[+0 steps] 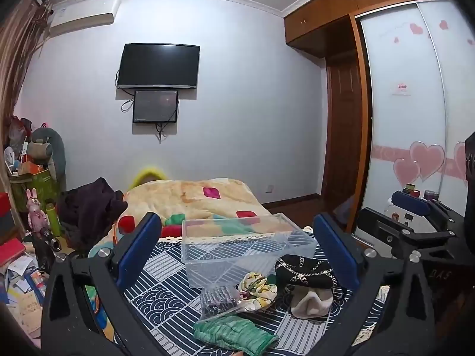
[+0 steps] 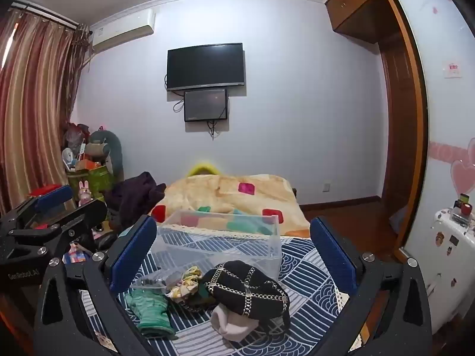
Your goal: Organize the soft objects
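Both grippers, left gripper (image 1: 237,249) and right gripper (image 2: 234,246), hovered with jaws wide open and empty; the soft pile lay before the clear bin (image 2: 219,243), presumably for loading.

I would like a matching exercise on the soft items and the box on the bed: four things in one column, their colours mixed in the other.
Things:
1. hat with chains
2. folded cloth
3. storage box
4. scrunchie

Colours:
A. green
B. clear
C. black
D. yellow and white floral

Pairs: 1-C, 2-A, 3-B, 4-D
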A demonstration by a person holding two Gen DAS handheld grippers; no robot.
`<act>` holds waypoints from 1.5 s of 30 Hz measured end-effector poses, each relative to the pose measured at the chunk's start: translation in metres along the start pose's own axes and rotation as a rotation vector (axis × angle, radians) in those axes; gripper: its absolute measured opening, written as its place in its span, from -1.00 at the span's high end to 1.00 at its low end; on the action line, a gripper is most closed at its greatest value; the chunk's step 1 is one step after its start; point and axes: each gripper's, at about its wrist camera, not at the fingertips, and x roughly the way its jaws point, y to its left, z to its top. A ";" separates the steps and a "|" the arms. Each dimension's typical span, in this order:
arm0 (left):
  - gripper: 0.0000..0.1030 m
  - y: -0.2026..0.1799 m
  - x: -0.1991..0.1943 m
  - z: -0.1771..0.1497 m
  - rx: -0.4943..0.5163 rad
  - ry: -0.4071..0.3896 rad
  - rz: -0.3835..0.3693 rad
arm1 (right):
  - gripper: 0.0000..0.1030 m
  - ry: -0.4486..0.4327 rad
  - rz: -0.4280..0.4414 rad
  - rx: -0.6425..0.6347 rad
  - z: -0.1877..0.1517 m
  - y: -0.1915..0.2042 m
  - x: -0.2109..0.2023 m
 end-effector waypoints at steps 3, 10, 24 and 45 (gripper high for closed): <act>-1.00 0.001 -0.001 0.001 -0.004 -0.002 0.001 | -1.00 -0.002 -0.005 -0.001 0.000 0.000 0.001; -1.00 0.001 -0.002 0.001 -0.001 0.003 0.010 | -1.00 -0.007 -0.003 0.011 0.001 -0.002 -0.004; -1.00 0.003 -0.002 0.000 -0.009 0.003 0.007 | -1.00 -0.012 0.001 0.017 0.001 0.000 -0.006; -1.00 0.006 -0.002 0.002 -0.019 0.003 0.003 | -1.00 -0.004 0.008 0.024 0.003 0.002 -0.007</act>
